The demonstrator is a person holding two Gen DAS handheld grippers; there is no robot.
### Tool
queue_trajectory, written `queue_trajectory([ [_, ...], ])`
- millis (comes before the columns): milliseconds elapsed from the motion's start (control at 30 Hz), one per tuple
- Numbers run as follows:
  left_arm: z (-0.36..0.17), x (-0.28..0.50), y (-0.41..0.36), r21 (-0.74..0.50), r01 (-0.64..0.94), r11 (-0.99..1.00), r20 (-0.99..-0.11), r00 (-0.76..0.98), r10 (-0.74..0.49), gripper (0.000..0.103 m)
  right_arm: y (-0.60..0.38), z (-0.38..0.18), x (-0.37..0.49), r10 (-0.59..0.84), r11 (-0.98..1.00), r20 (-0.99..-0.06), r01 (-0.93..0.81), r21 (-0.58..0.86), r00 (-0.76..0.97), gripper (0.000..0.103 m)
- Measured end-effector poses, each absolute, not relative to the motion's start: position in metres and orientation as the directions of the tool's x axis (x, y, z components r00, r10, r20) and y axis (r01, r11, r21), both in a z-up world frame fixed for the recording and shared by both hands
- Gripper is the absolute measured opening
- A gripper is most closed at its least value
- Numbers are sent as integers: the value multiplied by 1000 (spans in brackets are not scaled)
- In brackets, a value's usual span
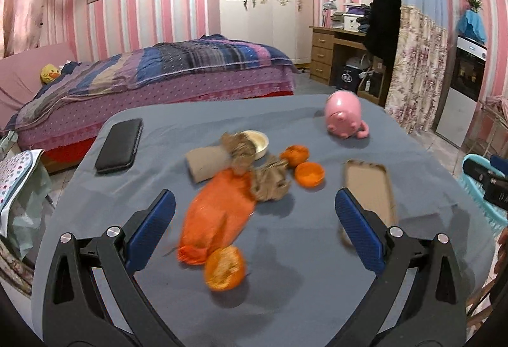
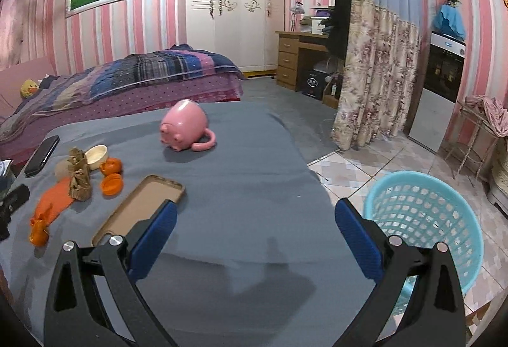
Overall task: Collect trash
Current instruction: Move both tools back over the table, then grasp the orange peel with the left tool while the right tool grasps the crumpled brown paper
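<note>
Nearest my left tool lies a hollow half of orange peel, rough inside facing me, resting on the blue-grey cloth-covered surface just ahead and a little left of centre between the blue pads. Touching it from behind is an orange mesh net bag, its long axis running away from me and slightly rightward, up toward the crumpled brown paper wads and a brown cardboard tube. Two more orange peel halves sit beyond, near a small cream bowl.

My left tool is spread wide and holds nothing; the peel and bag fall inside its span, so I judge this tool the nearer one for the litter.

My right tool is likewise spread and empty, hovering over bare cloth beside a tan phone case, with the litter well off to its left. The pale blue plastic mesh basket stands on the tiled floor to the right of that tool, just past the surface's edge.
</note>
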State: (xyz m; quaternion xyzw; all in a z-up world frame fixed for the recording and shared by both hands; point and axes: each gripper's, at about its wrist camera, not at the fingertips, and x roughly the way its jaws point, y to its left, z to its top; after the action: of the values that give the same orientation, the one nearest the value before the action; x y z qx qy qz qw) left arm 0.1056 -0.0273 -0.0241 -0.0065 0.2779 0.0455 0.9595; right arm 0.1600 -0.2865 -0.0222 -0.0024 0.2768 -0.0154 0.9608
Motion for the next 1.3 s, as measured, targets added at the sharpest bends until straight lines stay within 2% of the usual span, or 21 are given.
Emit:
queue_trajectory([
  [533, -73, 78, 42, -23, -185, 982, -632, 764, 129, 97, -250, -40, 169, 38, 998, -564, -57, -17, 825, 99],
  [667, -83, 80, 48, -49, -182, 982, -653, 750, 106, 97, -244, -44, 171, 43, 998, -551, -62, -17, 833, 99],
  [867, -84, 86, 31, -73, -111, 991, -658, 752, 36, 97, -235, -53, 181, -20, 996, -621, -40, -82, 784, 99],
  [933, -85, 87, 20, -57, -80, 995, -657, 753, 23, 88, -234, -51, 181, -34, 996, -614, -26, -89, 789, 99],
  [1000, -89, 91, 7, -34, -31, 999, -674, 738, 0, 65, -233, -49, 180, -33, 996, -603, -24, -86, 797, 99],
  [1067, -92, 94, 0, -10, -11, 1000, -691, 722, 1, 51, -232, -48, 179, -24, 996, -601, -31, -81, 799, 99],
  [1100, -93, 95, -2, -4, -6, 1000, -697, 717, 1, 47, -231, -49, 179, -15, 996, -603, -39, -77, 797, 99],
  [1167, -94, 97, -2, -1, -13, 1000, -703, 711, 9, 45, -230, -49, 180, -5, 996, -609, -50, -74, 793, 99],
  [1300, -92, 102, 5, -41, -12, 999, -711, 703, -21, 28, -226, -50, 182, 24, 995, -614, -76, -59, 789, 99],
])
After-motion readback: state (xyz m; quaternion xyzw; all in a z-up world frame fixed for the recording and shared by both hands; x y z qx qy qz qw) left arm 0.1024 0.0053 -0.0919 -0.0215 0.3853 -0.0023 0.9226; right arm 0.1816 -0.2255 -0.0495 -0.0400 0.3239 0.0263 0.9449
